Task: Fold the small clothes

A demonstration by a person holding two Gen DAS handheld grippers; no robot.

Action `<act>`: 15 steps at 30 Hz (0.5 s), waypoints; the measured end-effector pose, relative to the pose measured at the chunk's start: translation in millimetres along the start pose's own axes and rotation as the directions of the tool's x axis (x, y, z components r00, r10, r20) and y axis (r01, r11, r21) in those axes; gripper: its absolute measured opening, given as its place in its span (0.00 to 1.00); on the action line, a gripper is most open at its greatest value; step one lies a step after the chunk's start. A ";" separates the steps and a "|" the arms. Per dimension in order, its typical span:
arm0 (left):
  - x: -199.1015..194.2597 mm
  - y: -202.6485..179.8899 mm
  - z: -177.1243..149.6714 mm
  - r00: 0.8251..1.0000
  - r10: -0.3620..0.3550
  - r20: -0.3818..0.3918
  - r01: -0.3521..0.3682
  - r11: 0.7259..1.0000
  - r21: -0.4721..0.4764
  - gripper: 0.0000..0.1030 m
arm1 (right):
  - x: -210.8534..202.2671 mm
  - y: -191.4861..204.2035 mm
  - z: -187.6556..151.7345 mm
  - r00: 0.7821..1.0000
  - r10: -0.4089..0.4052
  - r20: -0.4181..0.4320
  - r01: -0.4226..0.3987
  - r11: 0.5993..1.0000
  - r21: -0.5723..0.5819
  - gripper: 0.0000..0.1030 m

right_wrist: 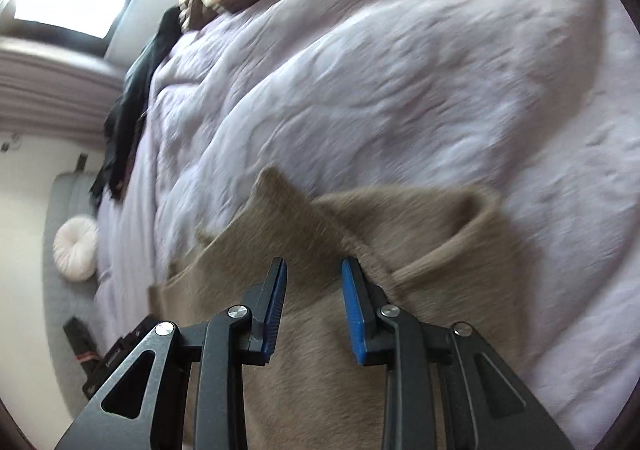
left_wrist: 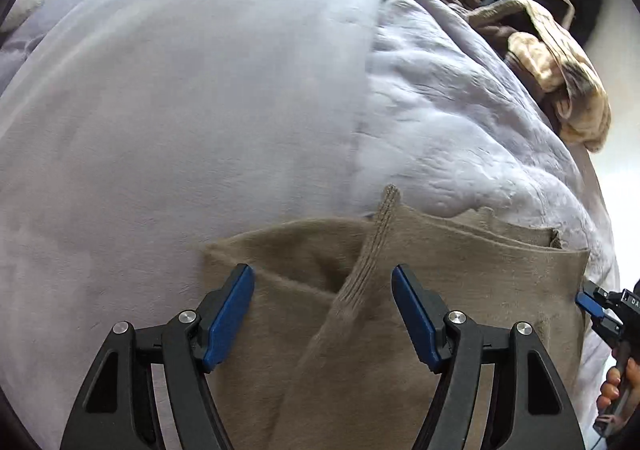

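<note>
Hovering over a taupe knit garment point(left_wrist: 460, 290), the left gripper point(left_wrist: 322, 296) has its jaws spread wide, grasping nothing. The right gripper point(right_wrist: 314, 292) is parted more narrowly above the same cloth, apparently empty too, though that view is blurred. The garment lies half-folded on a lavender blanket point(left_wrist: 180, 110); its ribbed cuff point(left_wrist: 376, 246) could slip or bunch if pinched unevenly. Farther back sits a pile of clothes point(left_wrist: 560, 62).

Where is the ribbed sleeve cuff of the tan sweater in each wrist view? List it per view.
Left wrist: ribbed cuff at lower center, pointing up between the open jaws.
Right wrist: the cuff sits at center, above the jaws, blurred.
Shared landmark: the lilac quilted bedspread behind it.
</note>
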State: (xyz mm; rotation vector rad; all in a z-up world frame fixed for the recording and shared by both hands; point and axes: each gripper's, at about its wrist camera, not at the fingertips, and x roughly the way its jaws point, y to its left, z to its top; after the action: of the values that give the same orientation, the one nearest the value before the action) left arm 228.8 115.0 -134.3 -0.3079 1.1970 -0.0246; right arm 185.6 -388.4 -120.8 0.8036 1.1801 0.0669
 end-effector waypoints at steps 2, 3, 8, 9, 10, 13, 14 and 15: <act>-11.1 10.0 -4.8 1.000 -0.014 -0.006 0.014 1.000 -0.009 0.71 | -12.3 -1.8 -1.7 1.000 -0.010 0.025 0.009 1.000 0.013 0.34; -17.6 13.5 -9.1 1.000 -0.019 -0.015 0.019 1.000 0.003 0.71 | -19.2 -2.2 -3.8 0.999 -0.011 0.031 0.010 1.000 0.015 0.36; -48.3 29.0 -51.7 0.993 -0.081 -0.087 0.082 0.997 0.012 0.71 | -40.6 -1.8 -36.3 0.996 0.085 -0.013 -0.085 0.996 0.006 0.52; -54.3 32.5 -61.8 0.991 -0.090 -0.104 0.090 0.996 0.000 0.71 | -42.7 -1.0 -48.5 0.993 0.115 -0.034 -0.114 0.993 0.007 0.52; -60.1 37.5 -74.5 0.988 -0.101 -0.119 0.099 0.995 -0.019 0.71 | -45.7 -2.6 -63.8 0.987 0.150 -0.060 -0.150 0.989 0.013 0.52; -72.7 51.6 -112.1 0.978 -0.142 -0.154 0.123 0.985 -0.123 0.71 | -51.0 -13.2 -112.8 0.963 0.231 -0.139 -0.225 0.973 0.055 0.55; -75.6 55.7 -123.9 0.973 -0.163 -0.163 0.135 0.976 -0.169 0.71 | -51.8 -19.2 -131.9 0.955 0.248 -0.165 -0.237 0.968 0.080 0.55; -78.5 60.8 -137.5 0.967 -0.191 -0.171 0.152 0.963 -0.221 0.71 | -52.1 -24.4 -145.6 0.949 0.257 -0.183 -0.241 0.965 0.104 0.55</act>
State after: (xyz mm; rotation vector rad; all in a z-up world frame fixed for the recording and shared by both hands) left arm 64.9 156.9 -123.0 -0.6036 1.3632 -0.0833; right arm 33.3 -353.1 -114.6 1.0332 1.2654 0.3147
